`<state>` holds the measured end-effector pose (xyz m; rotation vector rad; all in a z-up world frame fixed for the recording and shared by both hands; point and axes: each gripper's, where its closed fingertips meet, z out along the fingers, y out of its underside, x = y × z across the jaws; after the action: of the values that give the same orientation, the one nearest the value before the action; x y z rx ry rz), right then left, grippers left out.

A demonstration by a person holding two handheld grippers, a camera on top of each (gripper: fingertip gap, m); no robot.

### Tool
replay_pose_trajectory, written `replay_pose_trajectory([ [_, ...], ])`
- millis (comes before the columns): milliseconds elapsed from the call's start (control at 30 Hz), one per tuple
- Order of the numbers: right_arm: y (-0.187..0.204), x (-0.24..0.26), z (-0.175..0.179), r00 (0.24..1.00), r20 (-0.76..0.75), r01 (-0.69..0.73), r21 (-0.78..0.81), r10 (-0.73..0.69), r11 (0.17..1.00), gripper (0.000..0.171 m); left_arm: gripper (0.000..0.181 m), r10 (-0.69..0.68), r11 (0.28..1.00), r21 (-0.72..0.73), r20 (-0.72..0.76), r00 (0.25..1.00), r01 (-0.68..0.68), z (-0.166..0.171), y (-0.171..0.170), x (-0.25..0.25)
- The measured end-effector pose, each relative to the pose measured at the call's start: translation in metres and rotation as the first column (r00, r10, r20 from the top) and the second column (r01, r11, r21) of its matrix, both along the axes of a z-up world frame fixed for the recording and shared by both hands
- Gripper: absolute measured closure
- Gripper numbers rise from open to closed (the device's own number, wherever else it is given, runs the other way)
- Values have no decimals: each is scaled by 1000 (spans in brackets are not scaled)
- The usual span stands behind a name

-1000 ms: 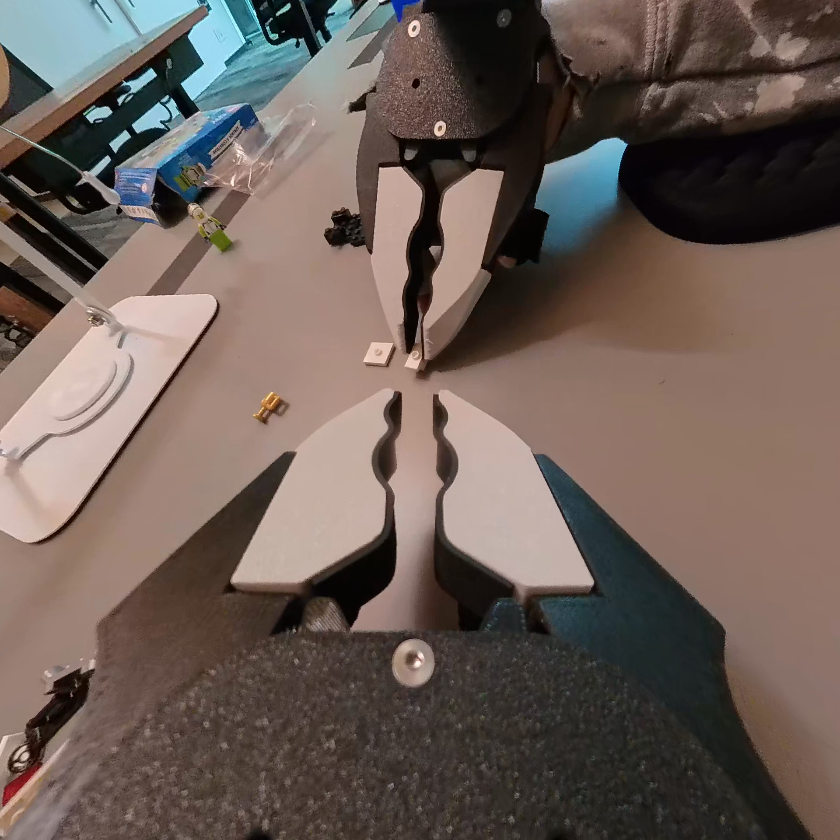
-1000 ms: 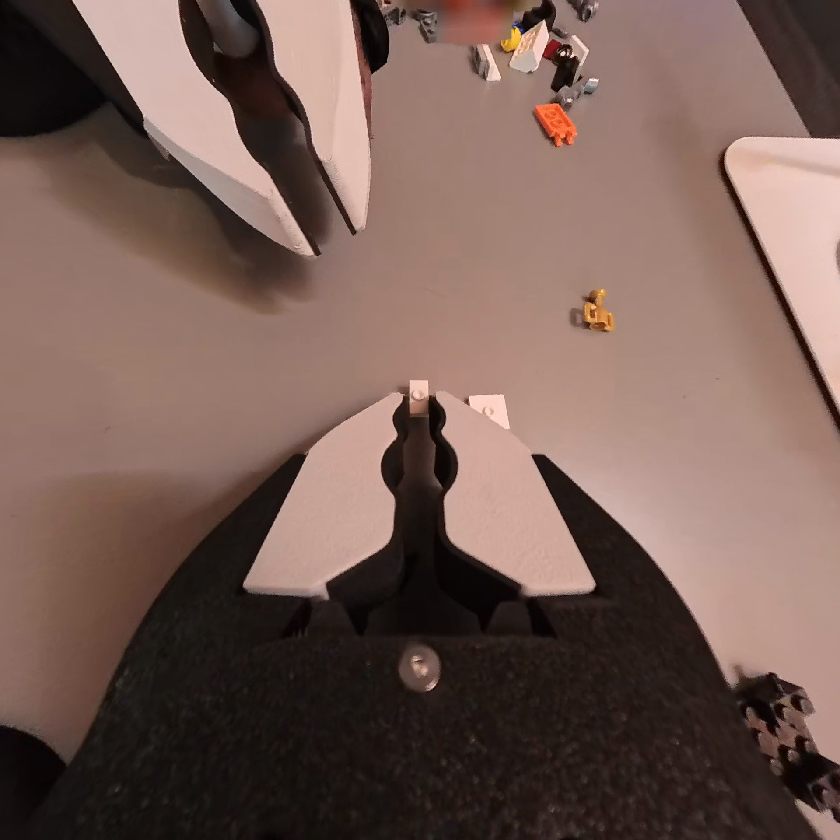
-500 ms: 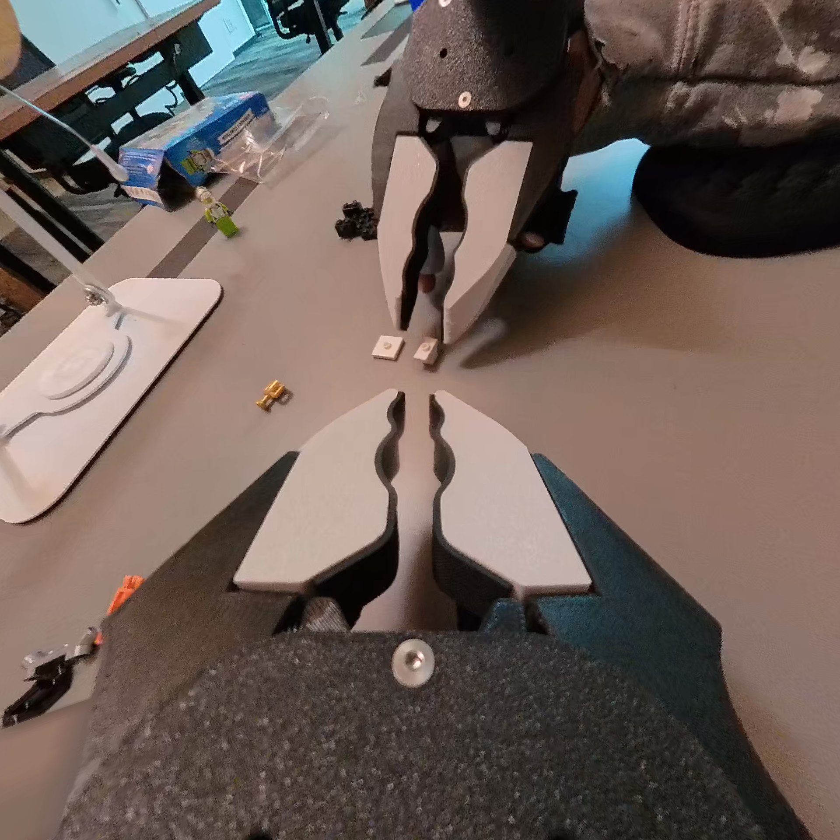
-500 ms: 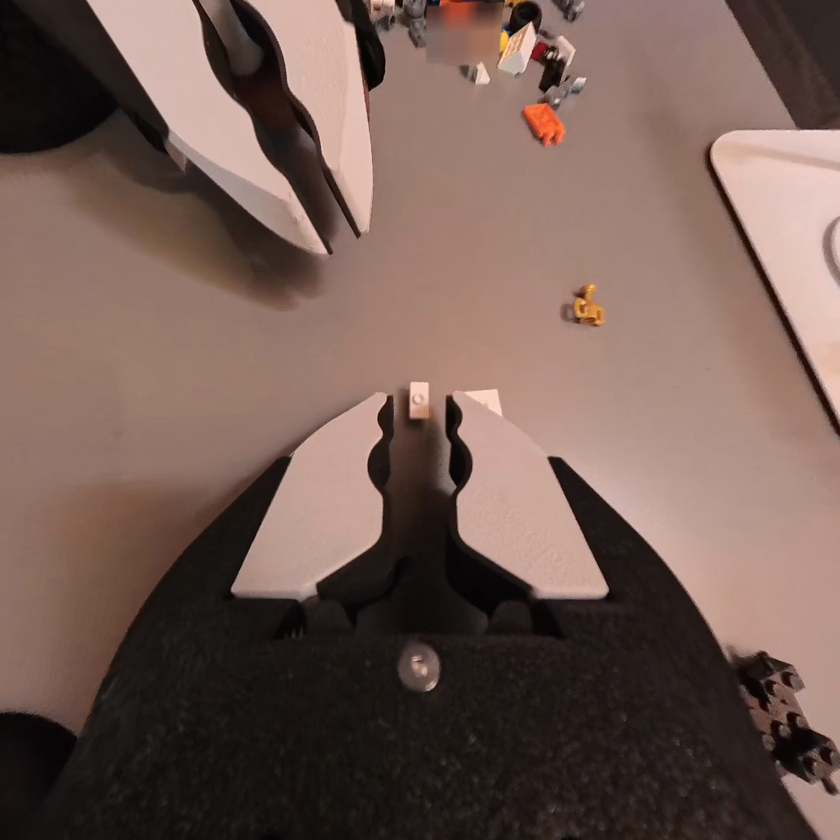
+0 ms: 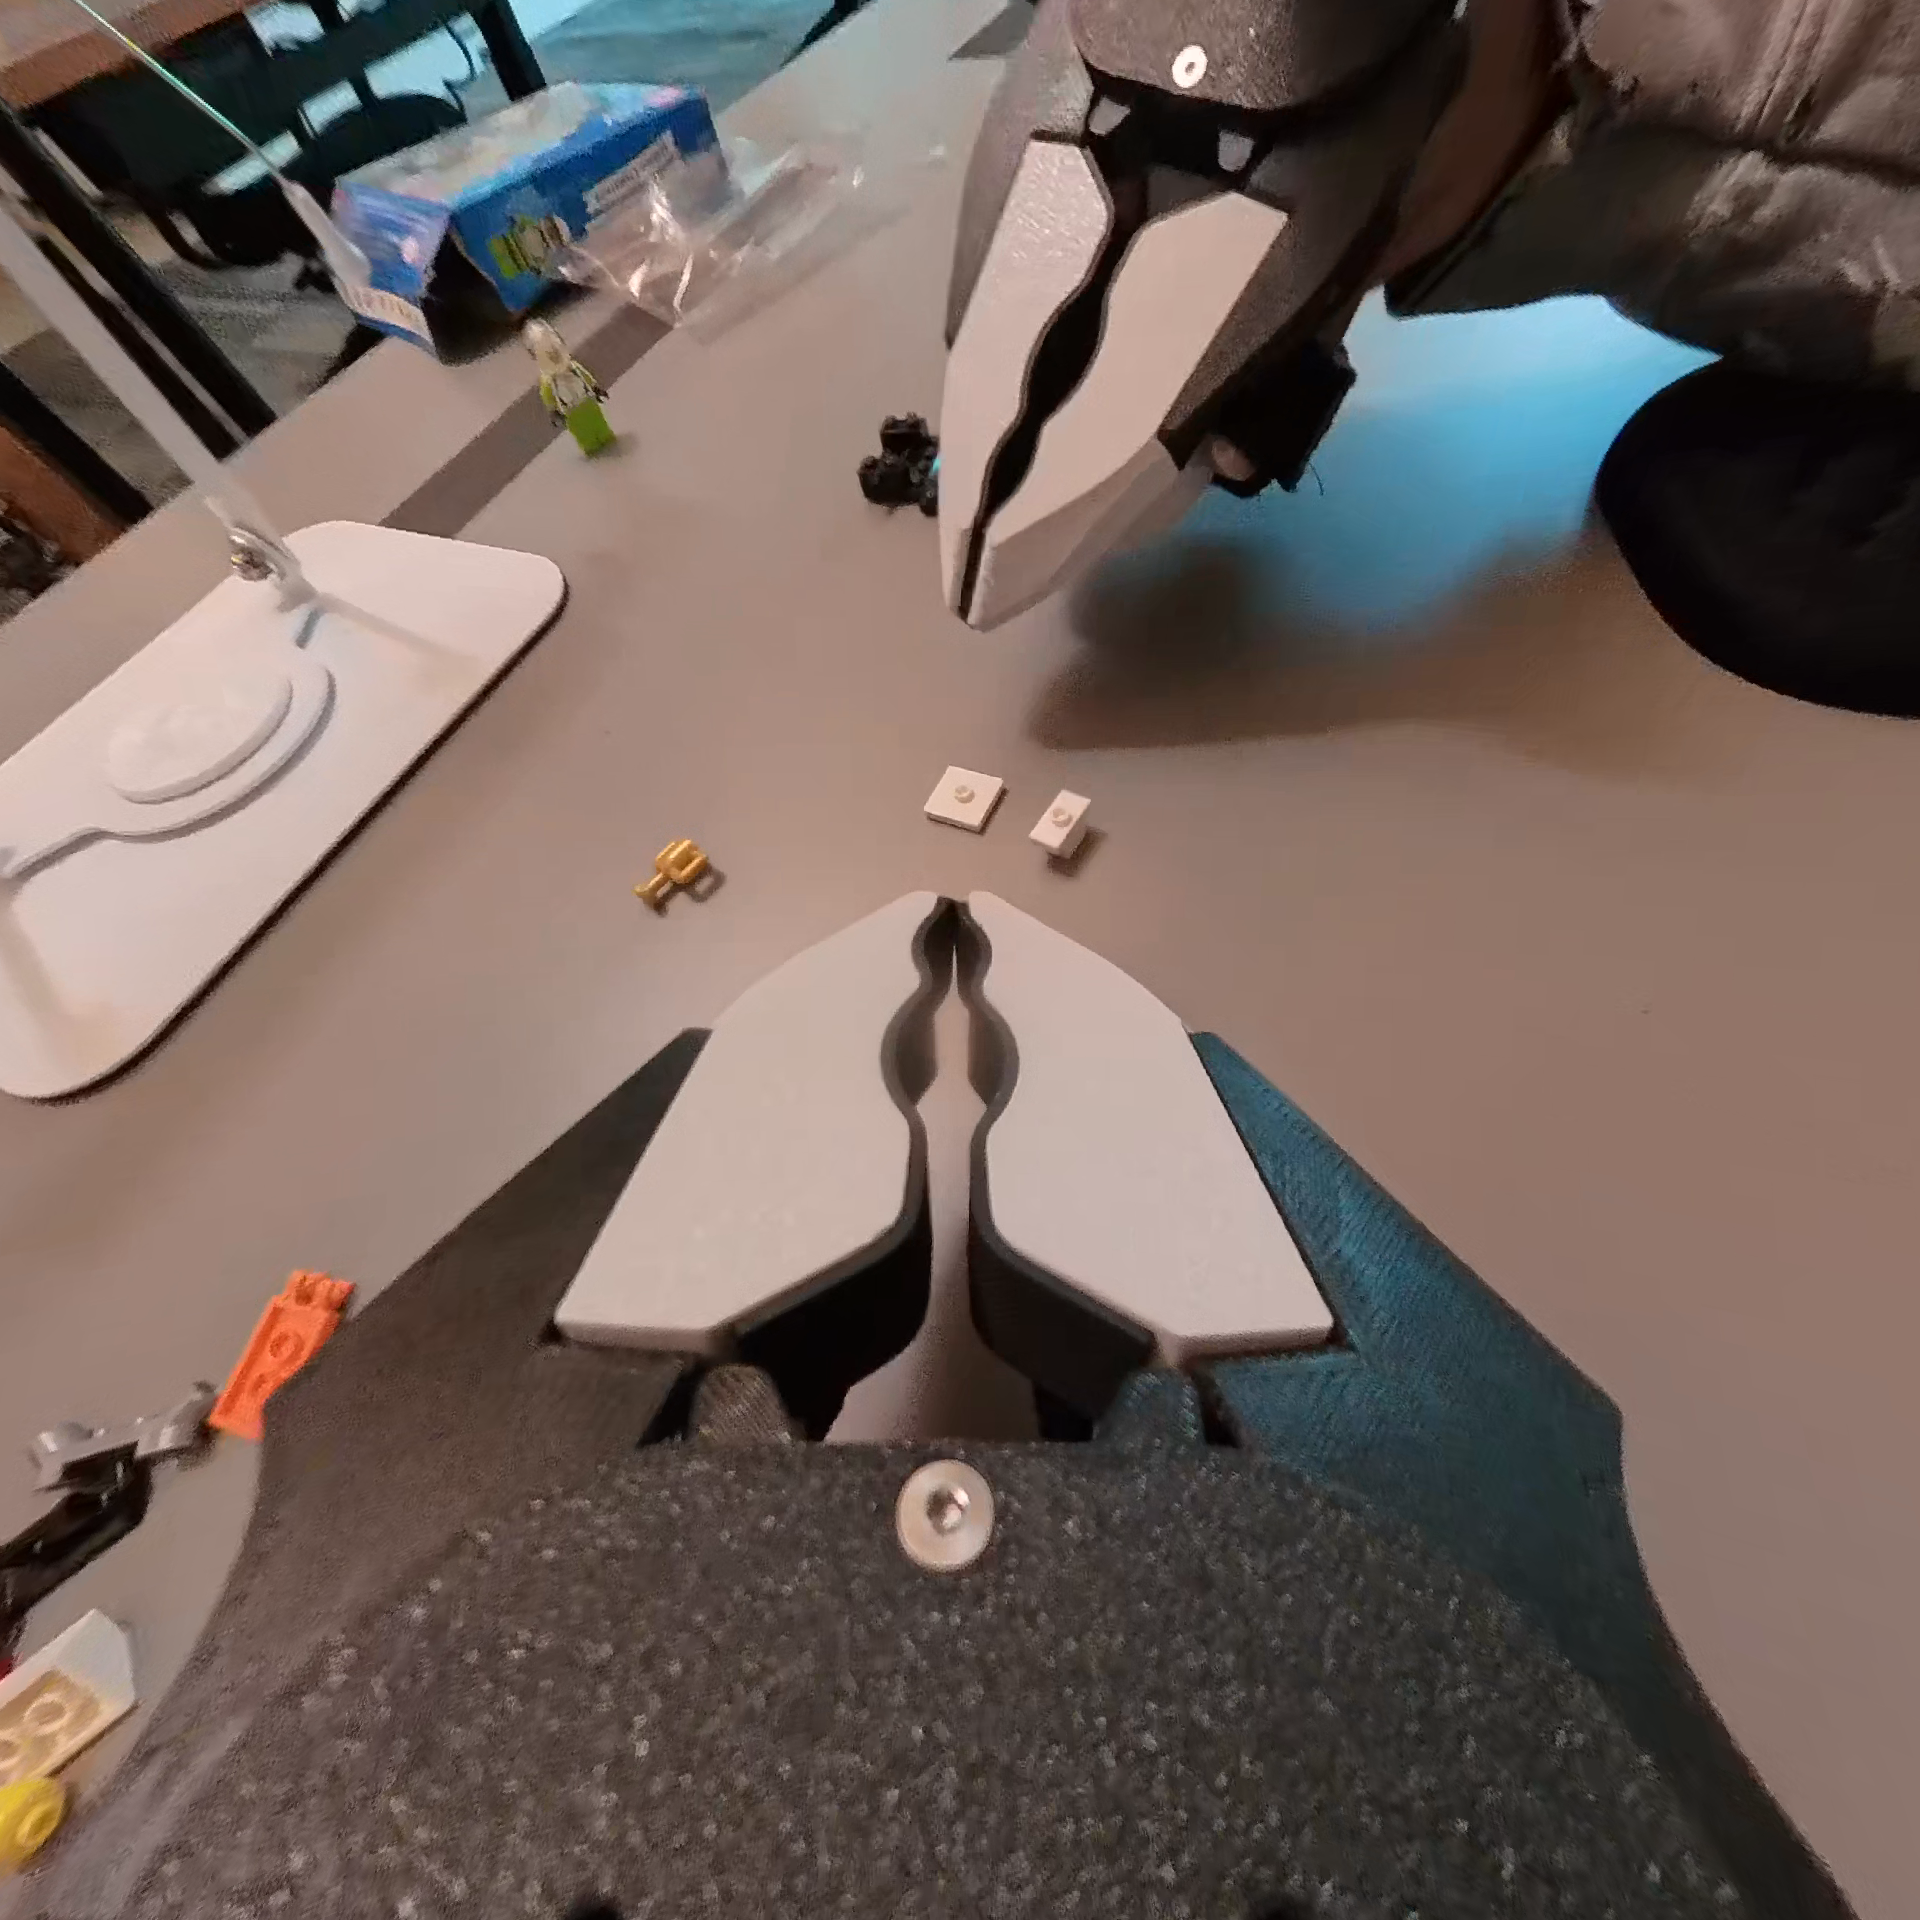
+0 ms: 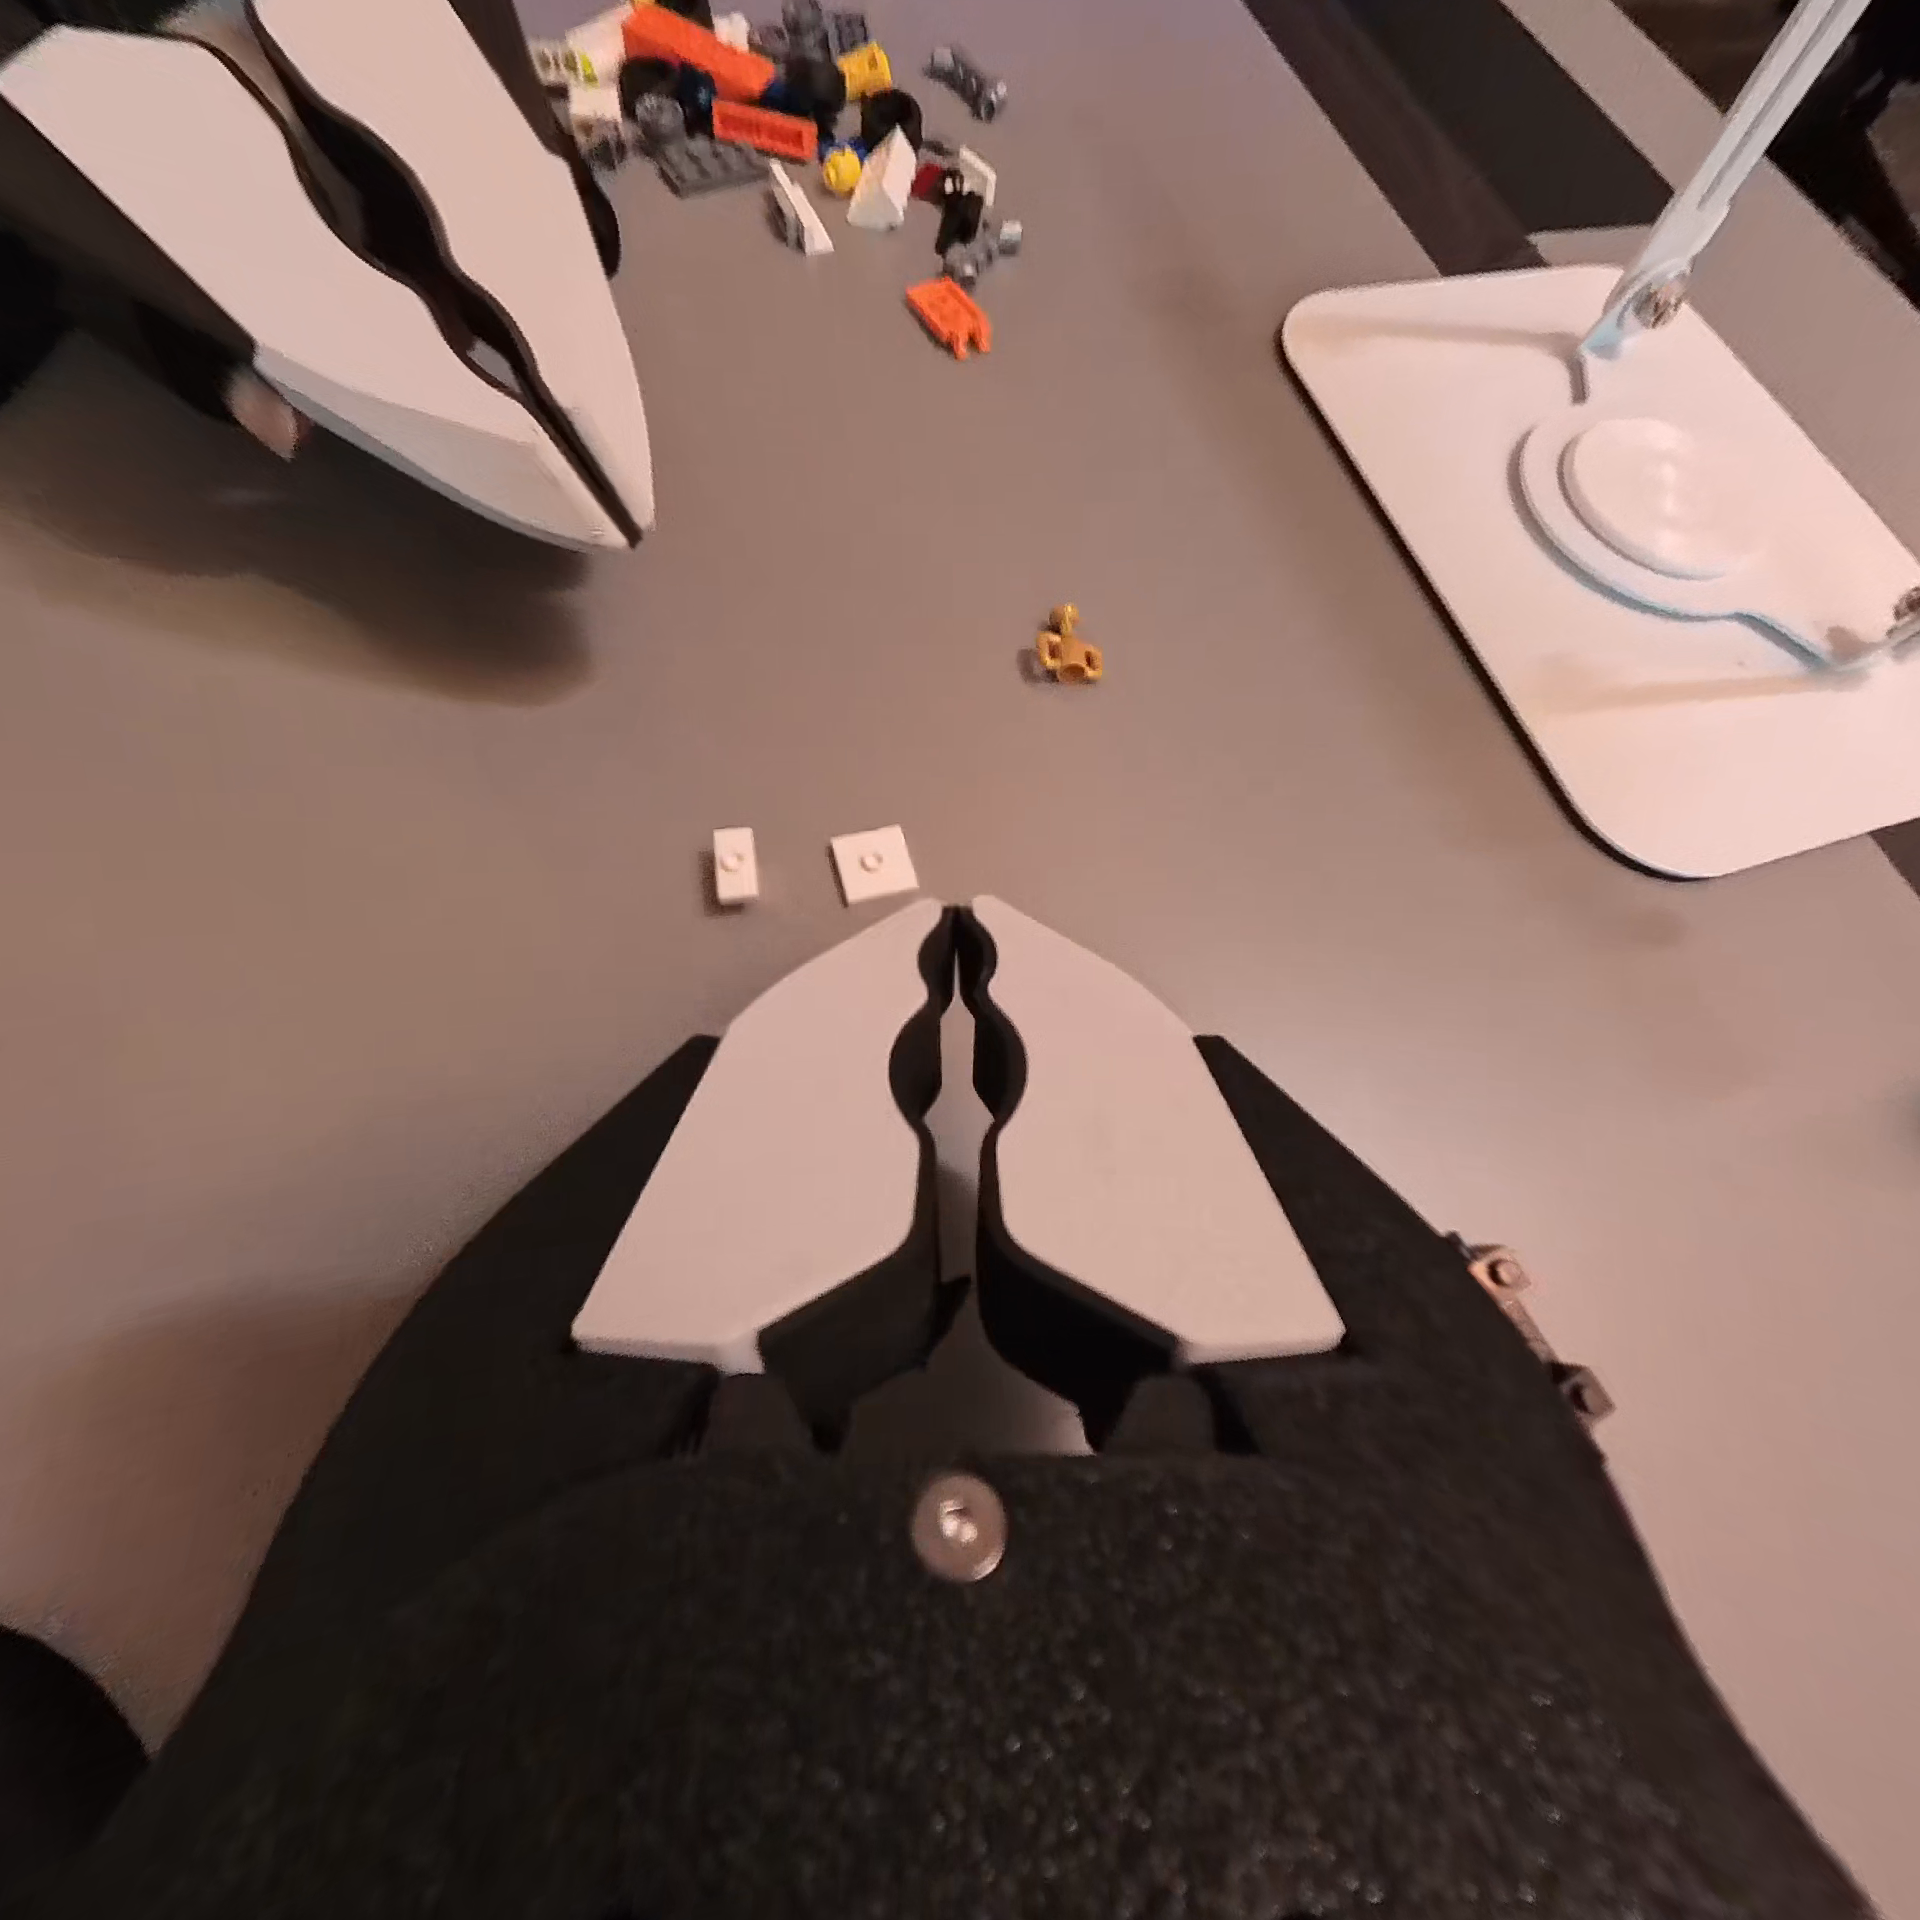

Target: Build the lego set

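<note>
Two small white Lego plates lie side by side on the grey table: a square plate (image 5: 964,795) (image 6: 874,863) and a narrow plate (image 5: 1062,821) (image 6: 734,869). My left gripper (image 5: 953,906) is shut and empty, just short of them. It also shows at the upper left of the right wrist view (image 6: 623,535). My right gripper (image 6: 957,911) is shut and empty, raised and pulled back from the plates. It shows at the top of the left wrist view (image 5: 968,613). A small gold piece (image 5: 673,874) (image 6: 1070,652) lies apart.
A white lamp base (image 5: 187,748) (image 6: 1621,540) stands beside the work area. A pile of loose Lego parts (image 6: 810,135) and an orange plate (image 6: 948,317) (image 5: 281,1351) lie by the left gripper. A black assembly (image 5: 899,468), a minifigure (image 5: 577,390), a blue box (image 5: 520,197) and a plastic bag (image 5: 707,249) lie farther off. Left tips to right tips: about 9 cm. Between my right fingertips and the square plate (image 6: 874,863) there is roughly 4 cm. Seen from the left wrist view (image 5: 964,792) as well. The small gold piece (image 6: 1070,652) lies around 9 cm away from my right fingertips. It turns up in the left wrist view (image 5: 678,853) as well.
My right gripper let go of the narrow white plate, left it on the table, pulled back, rose and shut. My left gripper closed from slightly open to shut.
</note>
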<state>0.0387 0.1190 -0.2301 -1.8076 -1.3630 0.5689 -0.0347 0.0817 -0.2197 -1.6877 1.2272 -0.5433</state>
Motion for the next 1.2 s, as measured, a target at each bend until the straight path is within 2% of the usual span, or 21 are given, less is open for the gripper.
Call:
replay_pose_trajectory([
  [133, 8, 3, -5, 995, 85, -43, -25, 45, 999, 170, 181, -32, 999, -37, -16, 999, 31, -6, 3, 16],
  [333, 0, -5, -17, 952, 234, -171, -133, 198, 976, 156, 167, -92, 987, -134, -46, 995, 85, -17, 7, 27],
  [600, -29, -24, -16, 911, 202, -312, -228, 359, 922, 150, 165, -138, 986, -111, -118, 983, 125, -26, 2, 27],
  [800, -40, -35, -23, 900, 225, -328, -210, 373, 921, 150, 167, -130, 988, -100, -120, 984, 118, -27, 6, 25],
  [867, -38, -36, -25, 899, 235, -329, -197, 370, 924, 163, 168, -128, 989, -94, -119, 985, 117, -27, 5, 24],
  [933, -37, -33, -23, 897, 227, -337, -202, 379, 920, 164, 168, -124, 990, -83, -122, 985, 114, -26, 6, 22],
  [1067, -16, -29, -11, 918, 218, -297, -178, 332, 938, 164, 170, -111, 993, -63, -136, 984, 103, -28, 10, 19],
  [1200, -5, -30, -15, 917, 243, -270, -202, 316, 941, 164, 171, -104, 994, -50, -139, 985, 98, -28, 11, 16],
])
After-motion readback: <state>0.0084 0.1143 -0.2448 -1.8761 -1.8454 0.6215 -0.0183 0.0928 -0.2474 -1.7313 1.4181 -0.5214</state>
